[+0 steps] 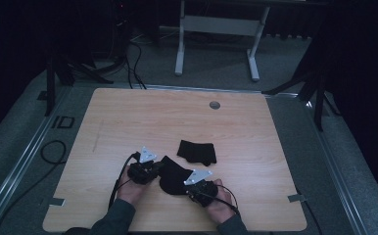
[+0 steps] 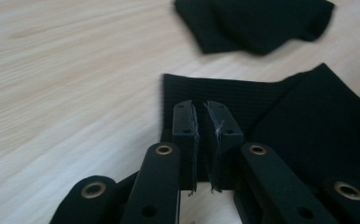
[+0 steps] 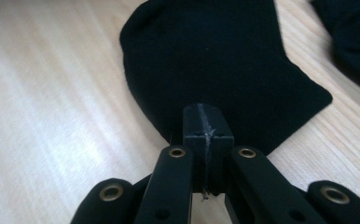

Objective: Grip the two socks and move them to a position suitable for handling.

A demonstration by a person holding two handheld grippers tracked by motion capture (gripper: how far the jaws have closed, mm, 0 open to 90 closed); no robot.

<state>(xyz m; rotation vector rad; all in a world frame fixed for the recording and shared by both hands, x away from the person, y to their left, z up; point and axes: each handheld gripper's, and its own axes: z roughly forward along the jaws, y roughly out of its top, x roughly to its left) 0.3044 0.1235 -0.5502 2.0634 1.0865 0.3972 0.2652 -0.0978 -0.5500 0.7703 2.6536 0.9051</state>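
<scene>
A black sock point(image 1: 173, 177) is laid flat on the table point(image 1: 128, 122) near its front edge, between the two hands. The left gripper point(image 2: 205, 109) is set at the sock's cuff edge; its jaws are nearly together, a thin slit left between the pads, and whether cloth is caught there cannot be told. The right gripper point(image 3: 208, 122) is pressed fully together at the sock's rounded end. A second sock point(image 1: 197, 152) is seen bunched just behind.
</scene>
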